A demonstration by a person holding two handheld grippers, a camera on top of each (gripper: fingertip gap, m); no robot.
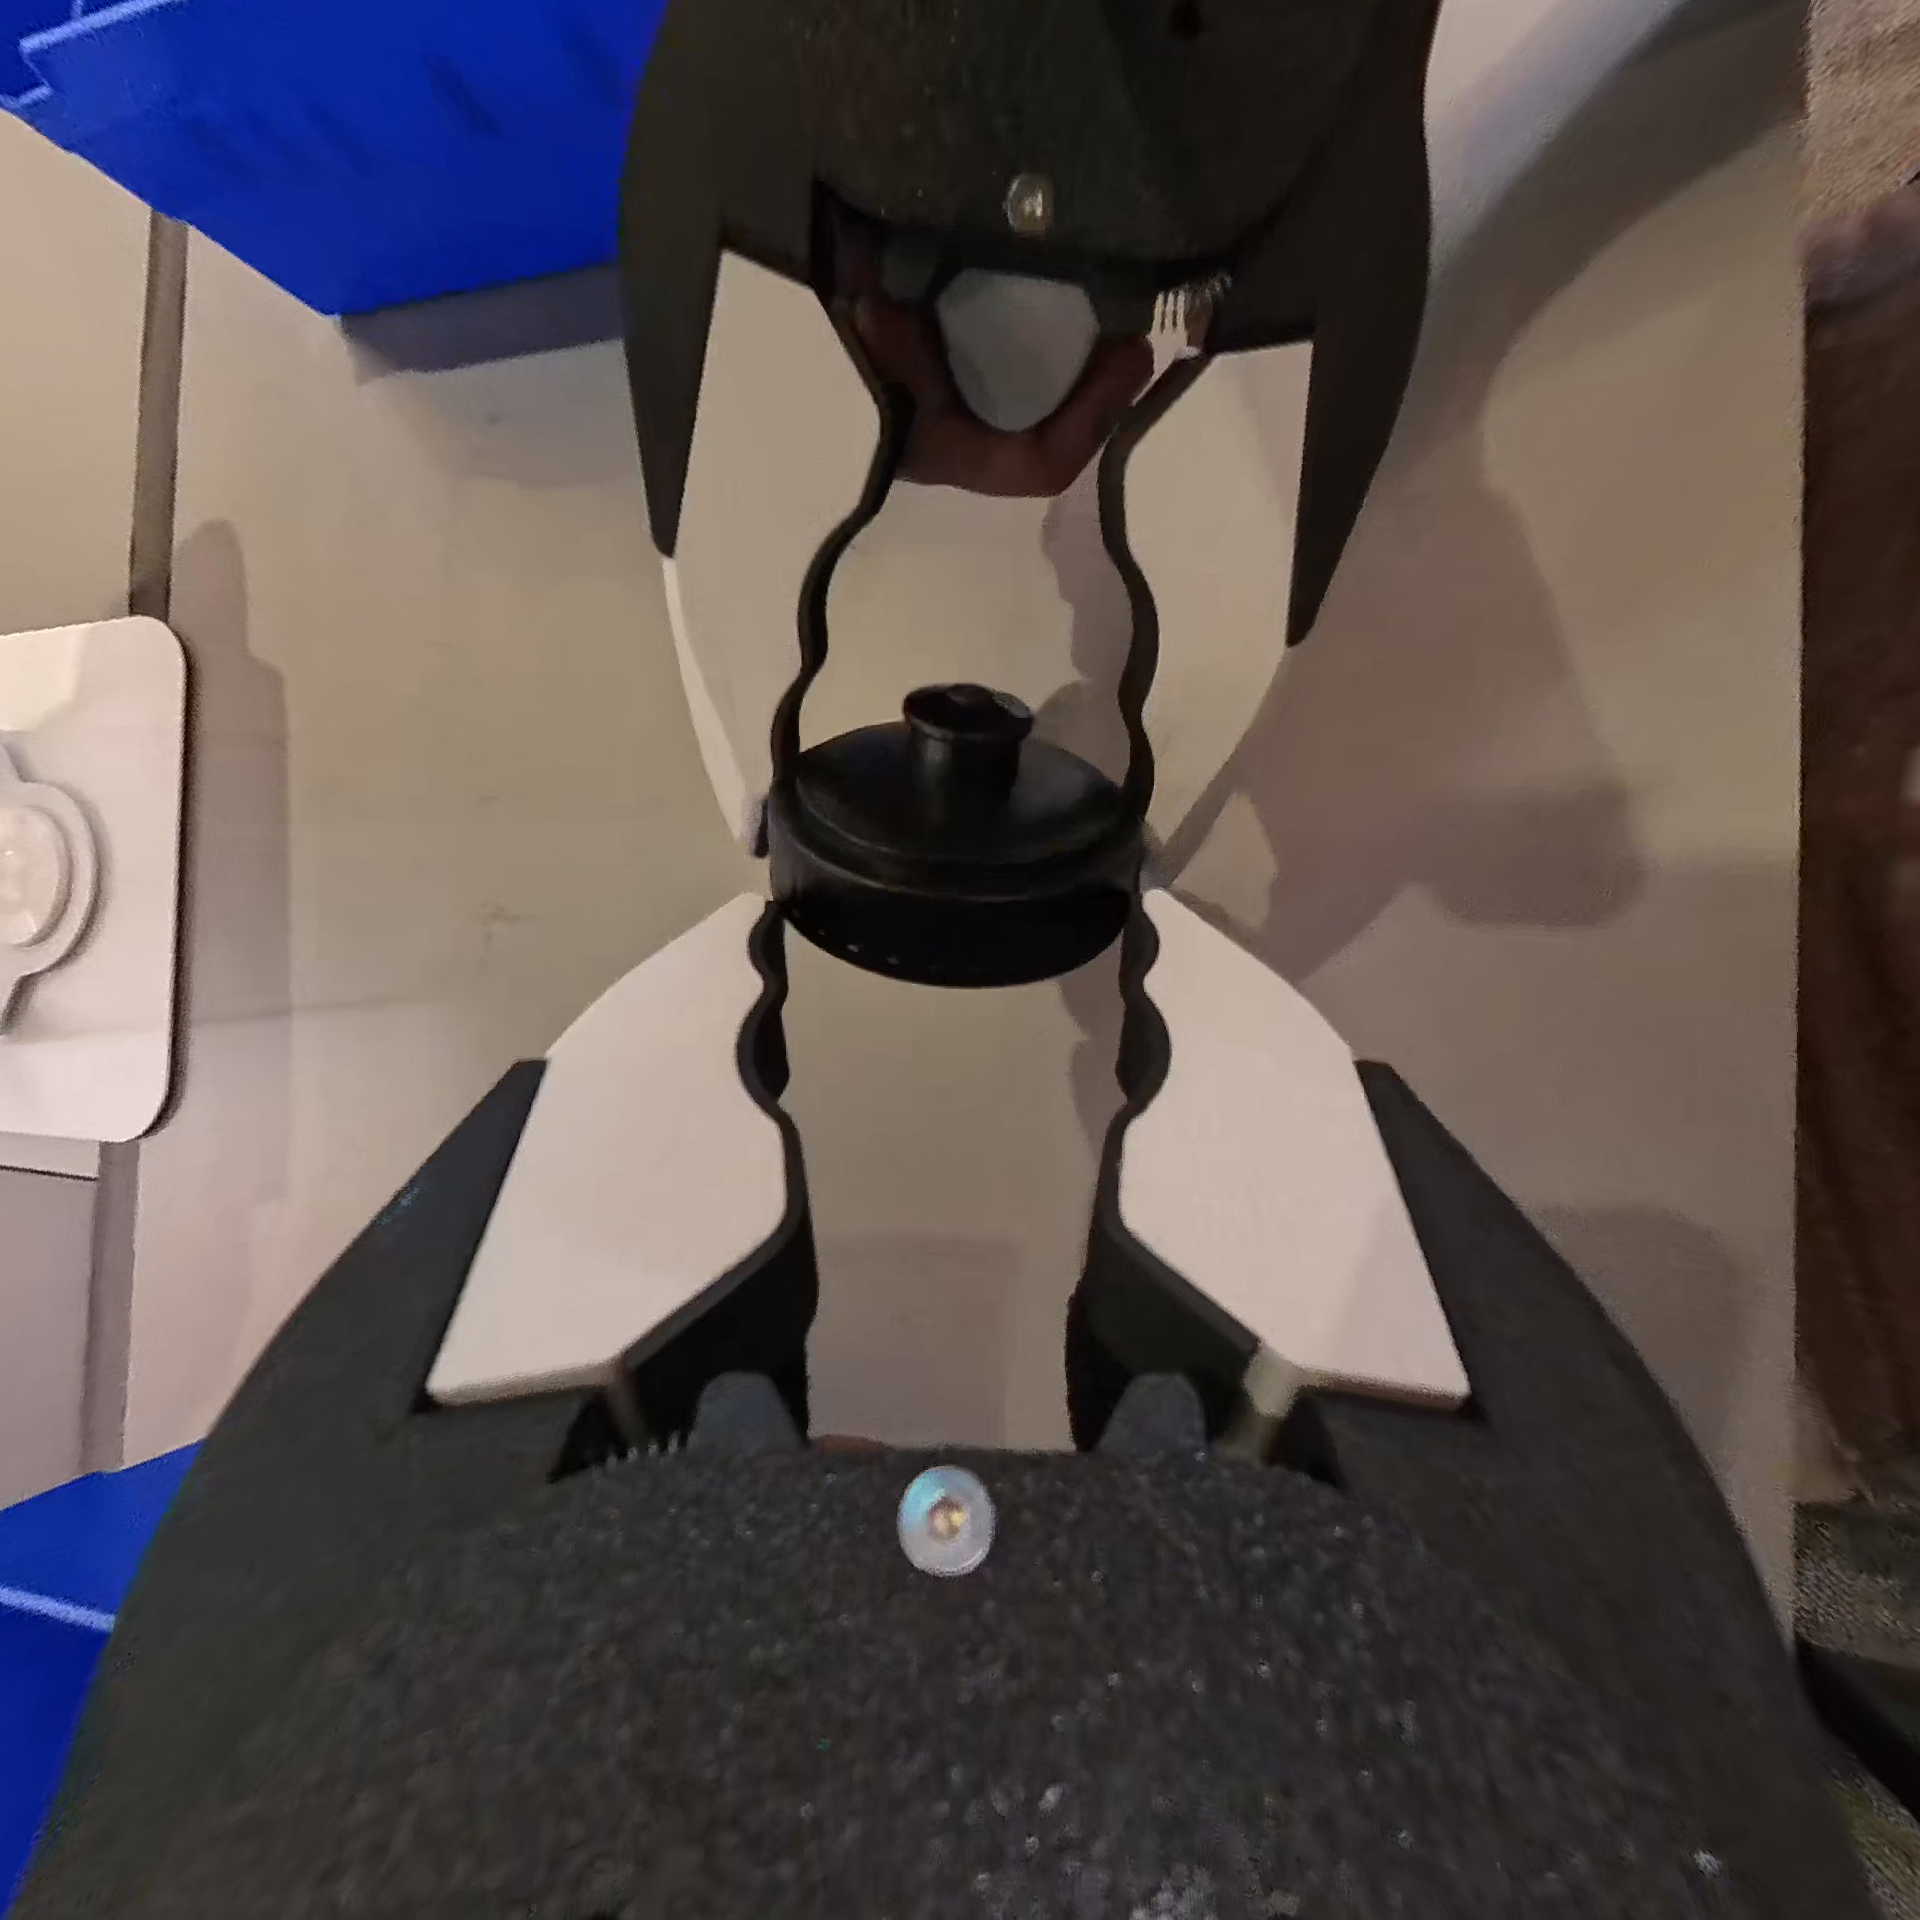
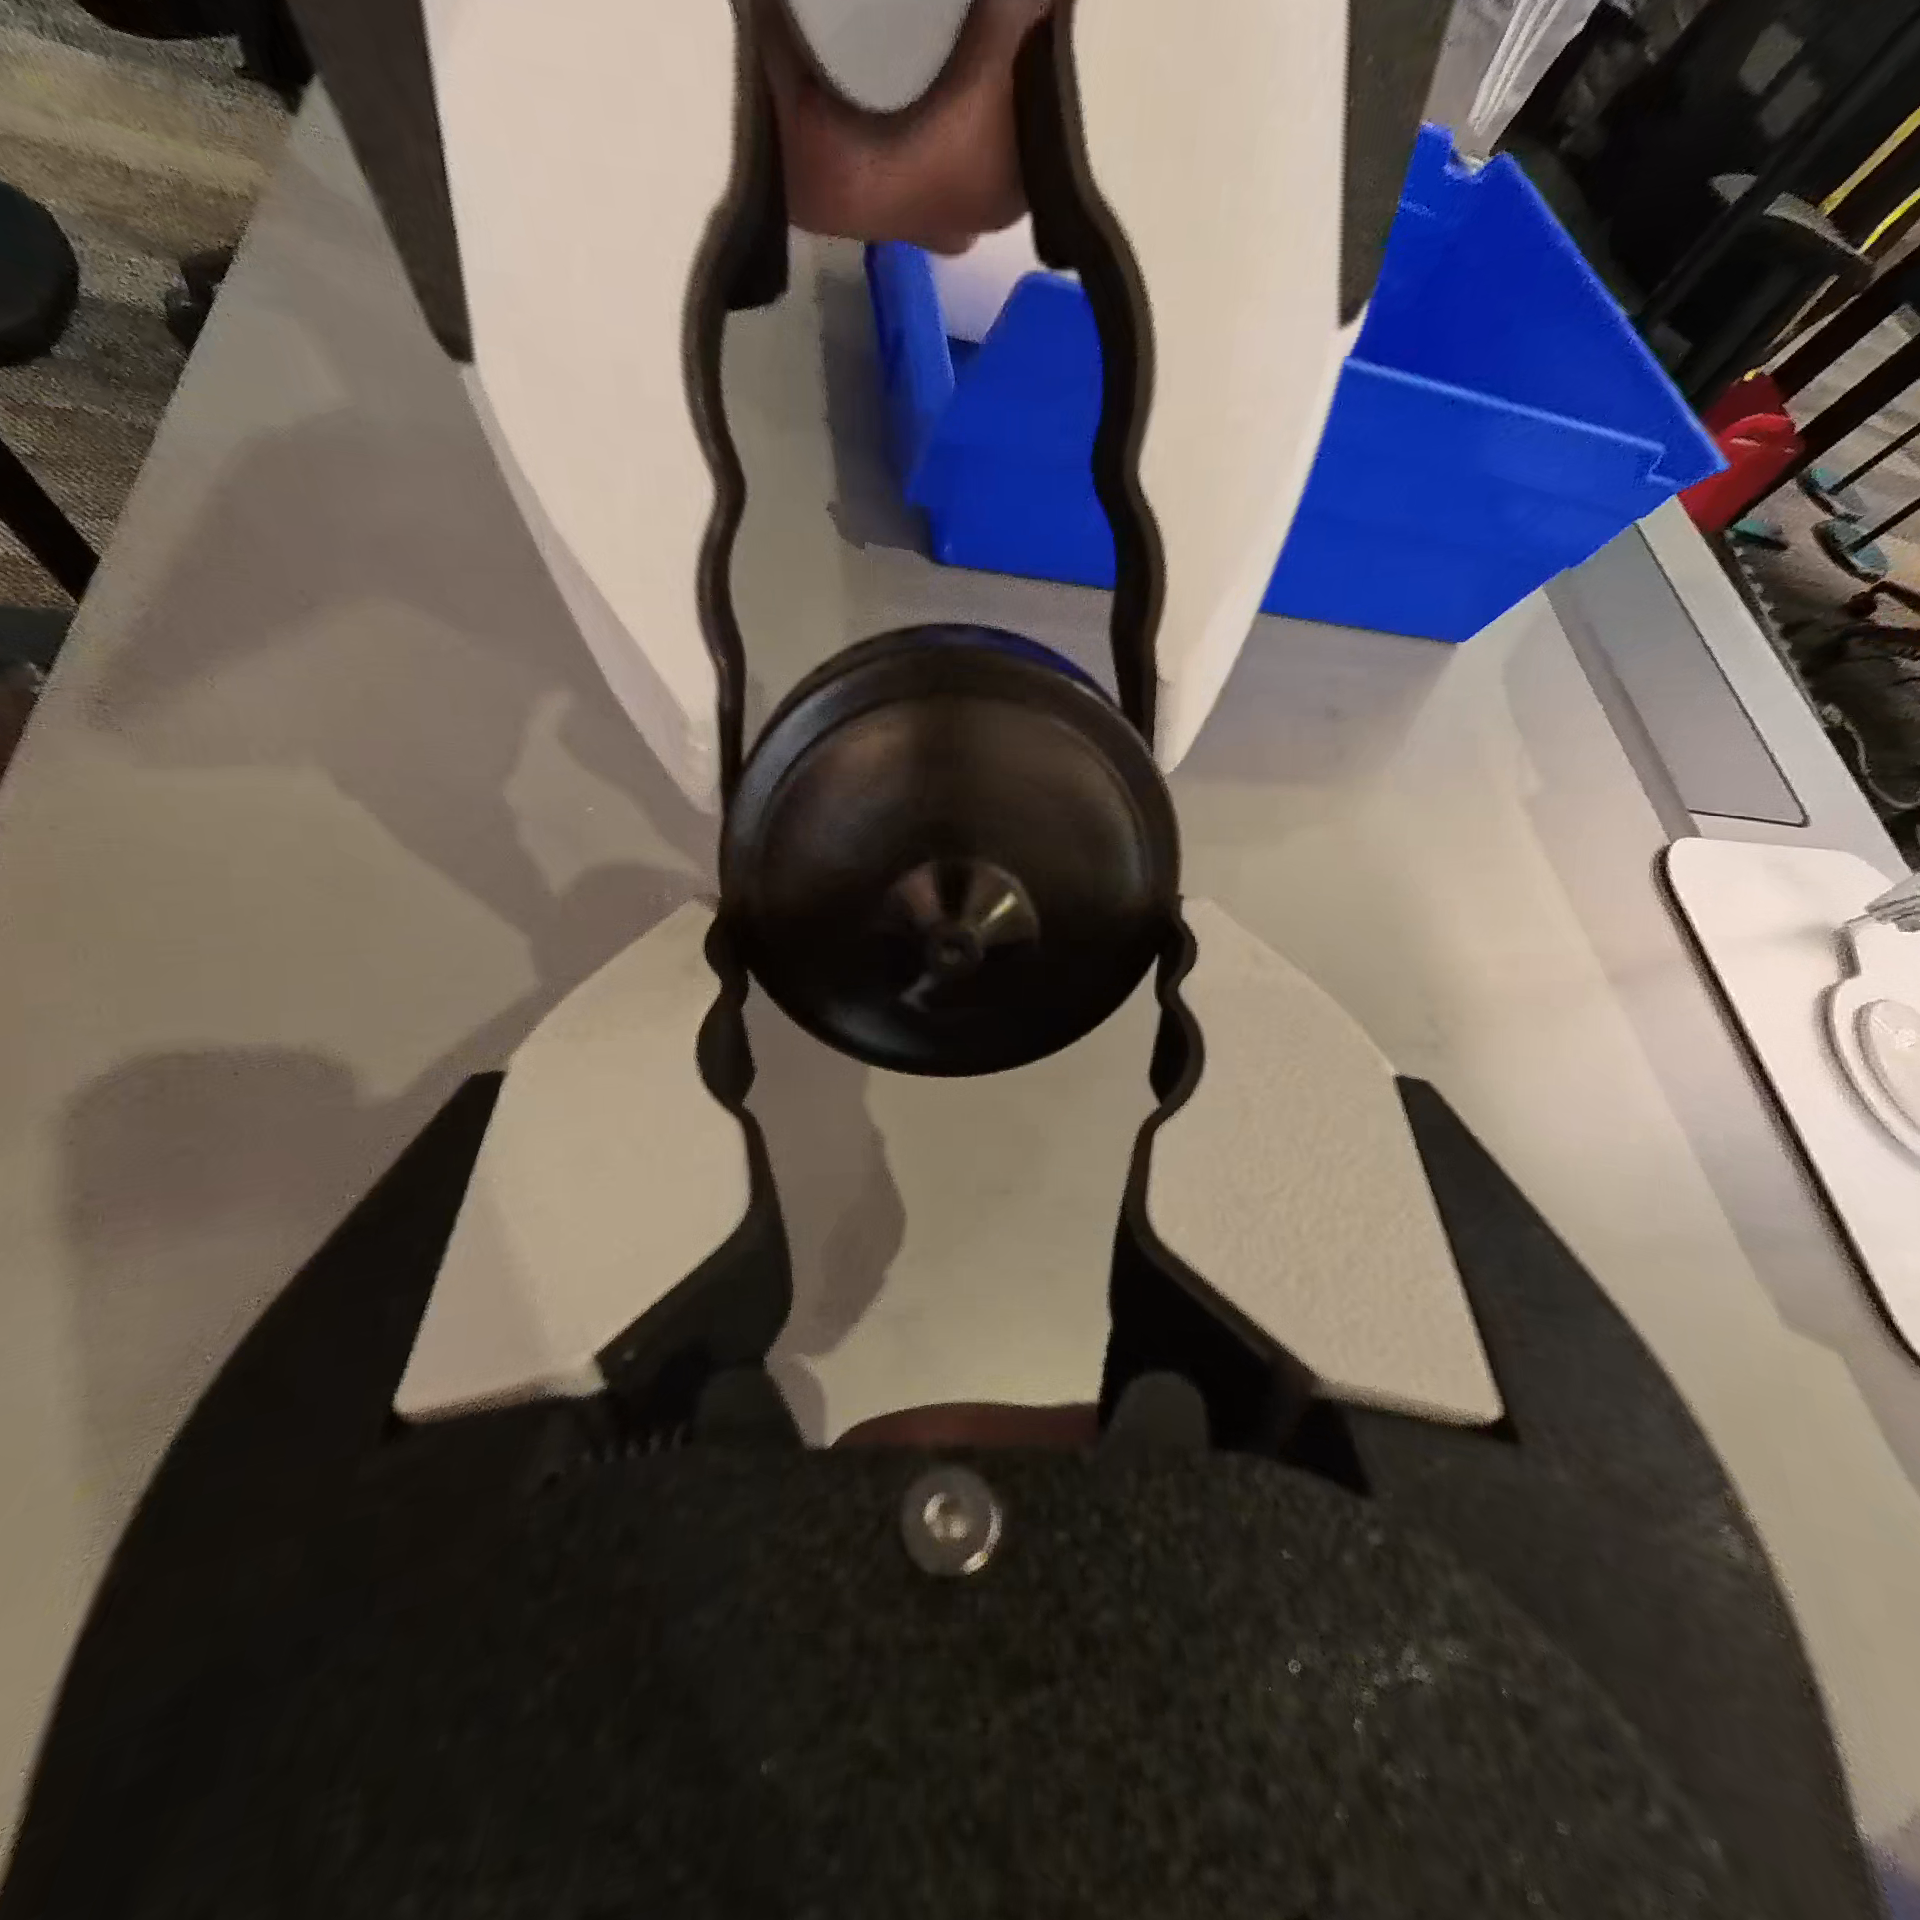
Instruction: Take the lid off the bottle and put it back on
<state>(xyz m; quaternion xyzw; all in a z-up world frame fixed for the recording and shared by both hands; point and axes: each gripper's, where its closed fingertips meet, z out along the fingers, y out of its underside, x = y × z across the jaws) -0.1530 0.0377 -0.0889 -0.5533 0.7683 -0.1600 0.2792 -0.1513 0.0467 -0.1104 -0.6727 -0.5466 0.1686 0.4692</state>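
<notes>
Left claw (image 1: 954,914) first: black textured body fills the bottom of its frame, white fingers run up to centre. Tips are clamped either side of the black lid (image 1: 951,831), on the dark band under the rim. Reads as a real grip.

Right claw (image 2: 948,935) comes in from the opposite side, top centre of the left view. Its tips lie against the lid's rim on both sides. Contact looks flush in both views, but can't tell if it's pressing or only resting there. Frames are a bit smeared.

Lid position: dead centre in both frames, up off the grey table (image 1: 436,727), between the two claws. Left view shows the domed top and spout. Right view looks into the round underside, with a small cone in the middle.

Bottle: can't make it out in either view. Thin blue sliver (image 2: 1023,632) sits behind the lid's upper edge in the right view; can't say what it is.

Further out: blue bin (image 1: 312,156) upper left of the left view, another at lower left, and one at upper right of the right view. White moulded card (image 1: 94,883) at the left edge. A person's fingers show behind each far claw.

Progress, my read: the open underside says removal is done. Left to do: find the bottle mouth, seat the lid, twist it on. Currently looks like a claw-to-claw handover.
</notes>
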